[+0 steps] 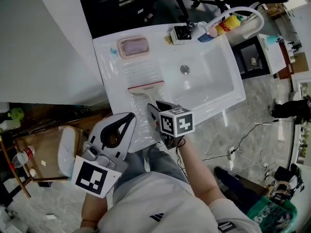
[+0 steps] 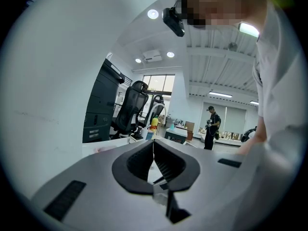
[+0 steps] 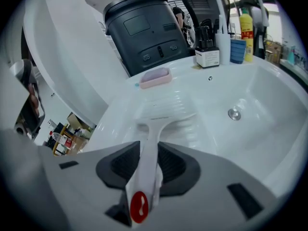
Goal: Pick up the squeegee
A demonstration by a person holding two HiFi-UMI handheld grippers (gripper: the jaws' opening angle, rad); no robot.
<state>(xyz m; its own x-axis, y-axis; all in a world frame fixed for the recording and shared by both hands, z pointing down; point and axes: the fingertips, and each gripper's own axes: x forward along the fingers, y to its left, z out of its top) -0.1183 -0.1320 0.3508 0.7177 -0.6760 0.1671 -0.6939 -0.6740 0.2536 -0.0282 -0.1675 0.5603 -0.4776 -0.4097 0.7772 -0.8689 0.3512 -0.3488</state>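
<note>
A white squeegee [image 1: 146,87] lies on the ribbed drainboard of the white sink [image 1: 228,98], its red-edged blade away from me and its handle pointing at me. My right gripper [image 1: 153,107] points down over the handle. In the right gripper view the squeegee [image 3: 153,129] runs between the jaws of the right gripper [image 3: 148,147], which stand just apart from the handle, its red-marked end near the camera. My left gripper [image 1: 131,116] hangs off the sink's front left corner; the left gripper [image 2: 153,142] is shut with its tips touching and nothing in them.
A pink soap dish [image 1: 132,46] sits at the drainboard's far end. The basin with its drain [image 1: 184,69] lies to the right, with a faucet [image 1: 243,11], a yellow bottle [image 1: 228,24] and a black-and-white box [image 1: 181,33] behind. A white wall stands on the left and a wooden stool [image 1: 39,149] below it.
</note>
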